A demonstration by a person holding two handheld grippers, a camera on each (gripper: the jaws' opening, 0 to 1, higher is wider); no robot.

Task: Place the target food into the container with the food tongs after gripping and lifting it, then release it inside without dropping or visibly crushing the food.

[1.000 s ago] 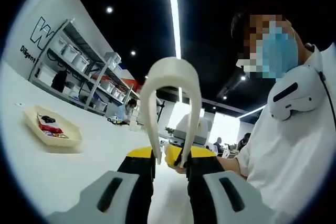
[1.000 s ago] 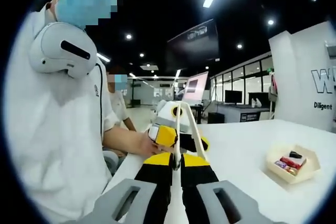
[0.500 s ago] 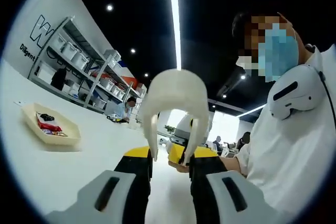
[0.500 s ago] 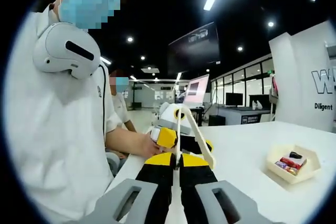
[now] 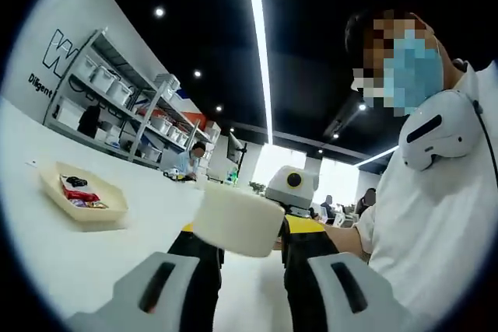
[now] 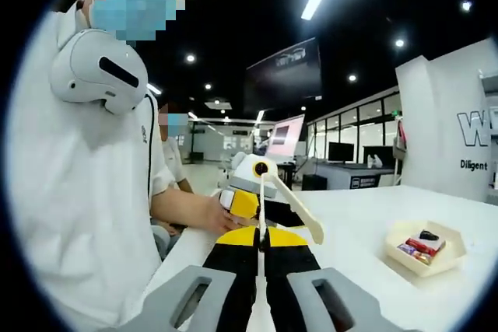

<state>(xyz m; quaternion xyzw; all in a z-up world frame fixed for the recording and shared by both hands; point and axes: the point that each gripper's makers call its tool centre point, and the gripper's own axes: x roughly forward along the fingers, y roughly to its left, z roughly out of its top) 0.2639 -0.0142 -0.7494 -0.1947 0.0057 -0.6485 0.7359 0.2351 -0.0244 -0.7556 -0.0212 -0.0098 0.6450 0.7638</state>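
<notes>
White food tongs (image 6: 262,196) rise from between my right gripper (image 6: 262,232) jaws, which are shut on one thin arm. The other arm slants down right to a broad tip (image 6: 313,232). In the left gripper view the tongs' bend (image 5: 236,221) lies tipped toward the camera, over the tips of my left gripper (image 5: 253,232). Its jaws stand apart; contact with the tongs is hidden. The two grippers face each other: the left gripper (image 6: 246,200) sits in a person's hand, and the right gripper (image 5: 292,186) shows beyond the tongs. A cream container (image 5: 82,200) (image 6: 425,248) on the white table holds small red and dark packets.
A person in a white shirt (image 6: 85,192) with a headset round the neck stands close behind both grippers. The white table (image 5: 70,262) stretches between me and the container. Shelving with bins (image 5: 117,91) lines the far wall, and desks with monitors (image 6: 292,134) stand behind.
The tongs' bend has tipped from upright down toward the left camera. In the right gripper view the free arm has swung lower and further right. Both views shifted slightly.
</notes>
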